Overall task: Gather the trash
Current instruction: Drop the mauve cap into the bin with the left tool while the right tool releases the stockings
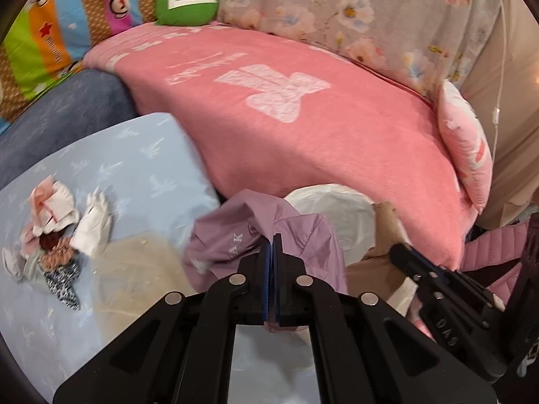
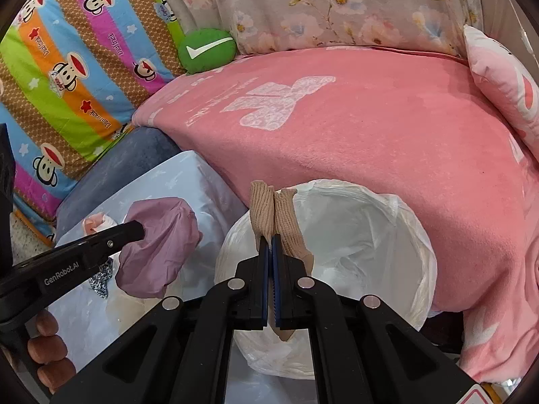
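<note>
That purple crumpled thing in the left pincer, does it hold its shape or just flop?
Probably floppy: the purple wrapper sags in soft folds around the left gripper, which is shut on it. It looks thin and creased, so likely very light. Being loose, it should drop limply into the bag-lined bin rather than roll.

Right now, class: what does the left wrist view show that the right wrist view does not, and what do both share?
Only the left wrist view shows the whole trash pile on the blue table. Only the right wrist view shows the white-lined bin's open mouth and the beige sock clamped in the right gripper. Both show the purple cloth held by the left gripper, and the pink blanket.
</note>
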`<state>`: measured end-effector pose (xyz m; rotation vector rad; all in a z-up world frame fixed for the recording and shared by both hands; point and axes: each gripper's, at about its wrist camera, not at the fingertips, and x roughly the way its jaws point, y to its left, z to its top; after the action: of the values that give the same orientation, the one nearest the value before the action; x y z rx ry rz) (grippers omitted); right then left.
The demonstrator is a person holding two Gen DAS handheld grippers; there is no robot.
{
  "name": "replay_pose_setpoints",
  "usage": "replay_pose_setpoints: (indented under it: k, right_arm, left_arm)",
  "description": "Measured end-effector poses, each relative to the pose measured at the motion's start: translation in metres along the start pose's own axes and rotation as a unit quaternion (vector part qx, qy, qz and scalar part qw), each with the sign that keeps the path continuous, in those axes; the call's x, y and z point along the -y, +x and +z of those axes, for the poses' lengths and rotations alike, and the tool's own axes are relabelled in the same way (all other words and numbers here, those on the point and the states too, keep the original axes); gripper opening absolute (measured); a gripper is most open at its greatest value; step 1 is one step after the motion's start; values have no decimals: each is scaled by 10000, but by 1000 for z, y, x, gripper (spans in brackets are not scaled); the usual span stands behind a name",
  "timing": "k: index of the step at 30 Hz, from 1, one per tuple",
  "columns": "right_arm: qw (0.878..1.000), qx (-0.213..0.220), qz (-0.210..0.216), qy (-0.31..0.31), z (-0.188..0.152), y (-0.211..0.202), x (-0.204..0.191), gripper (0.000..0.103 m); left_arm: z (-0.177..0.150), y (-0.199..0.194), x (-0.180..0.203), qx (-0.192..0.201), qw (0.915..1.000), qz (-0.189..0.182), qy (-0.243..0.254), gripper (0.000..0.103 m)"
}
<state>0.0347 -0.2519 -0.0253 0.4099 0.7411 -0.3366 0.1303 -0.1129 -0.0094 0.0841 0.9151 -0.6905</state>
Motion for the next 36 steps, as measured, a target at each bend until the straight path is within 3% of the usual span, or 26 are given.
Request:
replay_pose_setpoints:
  k: [9, 11, 13, 14, 23, 30, 31, 33, 36]
  right_arm:
    - [9995, 121, -255, 162, 8, -11, 22, 5]
    - [9991, 178, -321, 205, 9, -15, 26, 12]
    - [9987, 231, -389, 247, 9, -18, 29, 35]
    - [9984, 264, -428, 253, 9, -19, 30, 38]
    - [9986, 221, -425, 218, 8, -17, 26, 40]
    - [9991, 191, -369, 109, 7, -15, 15, 40]
    - [9991, 188, -364, 95, 7, -14, 13, 41]
    - [9992, 169, -364, 51, 6, -13, 10, 43]
    - [9994, 122, -323, 5, 3, -10, 5, 43]
  left_arm:
    - [11, 11, 45, -38, 9986, -399, 330, 4]
    - [12, 12, 47, -53, 9985, -491, 256, 4]
    - [13, 15, 48, -144, 9983, -530, 209, 4]
    - [13, 16, 47, -163, 9984, -502, 177, 7]
    - [9, 13, 38, -135, 9993, -354, 70, 25]
    - [7, 11, 21, -106, 9997, -227, -38, 28]
    - [7, 9, 18, -103, 9997, -200, -71, 30]
    - [5, 6, 11, -49, 9999, -76, -105, 45]
    - [2, 1, -1, 80, 9997, 179, -114, 47]
